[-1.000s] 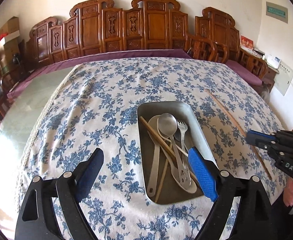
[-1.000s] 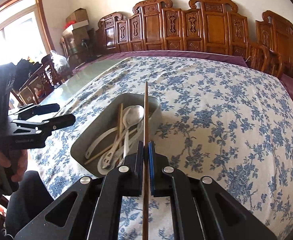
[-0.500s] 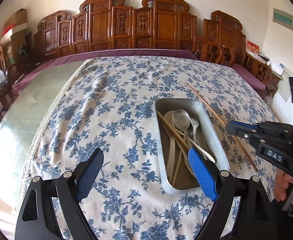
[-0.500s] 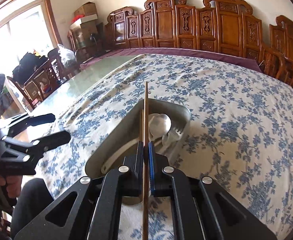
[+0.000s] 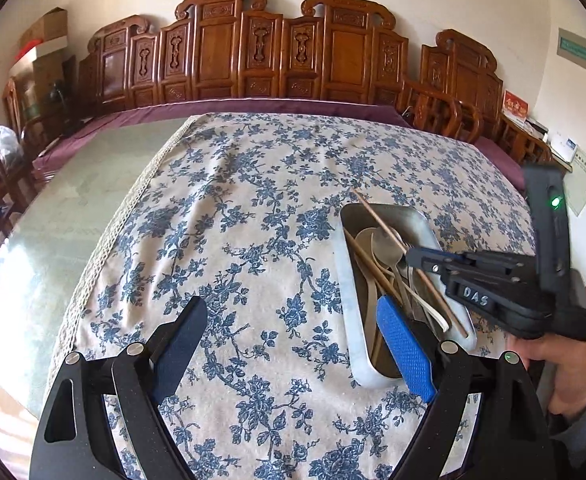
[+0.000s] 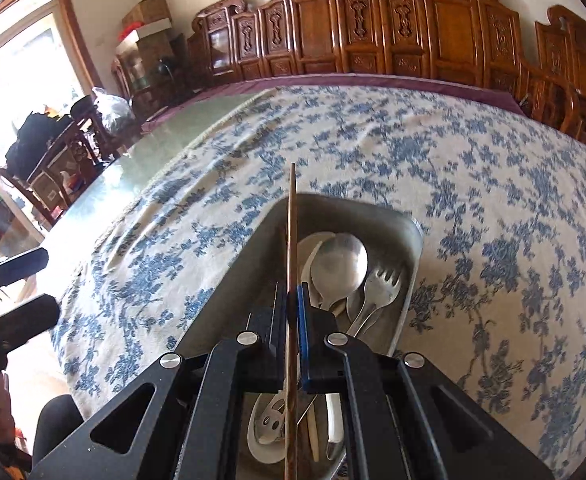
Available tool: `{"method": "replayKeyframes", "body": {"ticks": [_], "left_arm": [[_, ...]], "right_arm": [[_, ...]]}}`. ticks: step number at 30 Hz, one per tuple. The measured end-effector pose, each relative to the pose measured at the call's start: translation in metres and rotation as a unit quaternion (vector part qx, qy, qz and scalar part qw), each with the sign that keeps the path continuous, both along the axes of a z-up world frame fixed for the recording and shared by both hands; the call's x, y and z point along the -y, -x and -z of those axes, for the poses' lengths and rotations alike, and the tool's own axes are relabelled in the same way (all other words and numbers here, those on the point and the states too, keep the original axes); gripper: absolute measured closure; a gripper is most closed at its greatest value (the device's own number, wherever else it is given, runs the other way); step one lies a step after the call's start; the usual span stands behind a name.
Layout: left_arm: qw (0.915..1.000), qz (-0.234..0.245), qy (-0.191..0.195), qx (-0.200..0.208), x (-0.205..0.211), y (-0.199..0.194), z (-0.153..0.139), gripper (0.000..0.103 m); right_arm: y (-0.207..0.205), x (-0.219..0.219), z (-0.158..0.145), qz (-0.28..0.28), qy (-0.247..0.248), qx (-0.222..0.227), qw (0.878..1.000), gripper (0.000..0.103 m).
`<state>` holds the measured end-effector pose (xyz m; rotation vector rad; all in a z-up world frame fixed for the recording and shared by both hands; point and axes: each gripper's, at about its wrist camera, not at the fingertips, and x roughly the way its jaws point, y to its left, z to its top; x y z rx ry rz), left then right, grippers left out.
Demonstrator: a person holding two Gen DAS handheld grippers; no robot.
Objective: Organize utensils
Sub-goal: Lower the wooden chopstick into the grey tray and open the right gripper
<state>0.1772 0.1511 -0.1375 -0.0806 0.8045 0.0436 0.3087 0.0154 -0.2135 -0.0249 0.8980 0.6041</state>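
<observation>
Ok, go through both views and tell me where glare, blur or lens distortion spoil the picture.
Left wrist view: fisheye bends the carved wooden chair backs into an arc; daylight glares off the bare green glass tabletop at left; dark corners. Right wrist view: the bright window is blown out white; the thin wooden chopstick and the metal tray stay sharp.

Right gripper (image 6: 292, 308): clamped tight on a wooden chopstick (image 6: 292, 224), over the tray.
Metal tray (image 6: 411, 248): on the blue-flowered tablecloth (image 6: 473, 184).
Inside: steel spoon (image 6: 339, 266), fork (image 6: 381, 286), white ladle (image 6: 267, 436).
Left gripper (image 6: 21, 284): at the left edge.
</observation>
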Motion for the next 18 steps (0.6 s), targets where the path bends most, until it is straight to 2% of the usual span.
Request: {"method": "replayKeyframes", "body": {"ticks": [5, 13, 18], "left_arm": [[1.0, -0.002, 0.004, -0.002, -0.002, -0.001, 0.002, 0.02], [1.0, -0.002, 0.004, -0.004, -0.002, -0.002, 0.003, 0.02], [1.0, -0.001, 0.003, -0.004, -0.001, -0.002, 0.004, 0.02]], "right_arm": [[0.004, -0.001, 0.014, 0.003, 0.01, -0.009, 1.0, 0.097], [0.009, -0.005, 0.021, -0.01, 0.029, -0.009, 0.999, 0.097], [0.006, -0.006, 0.02, -0.012, 0.016, -0.016, 1.0, 0.097]]}}
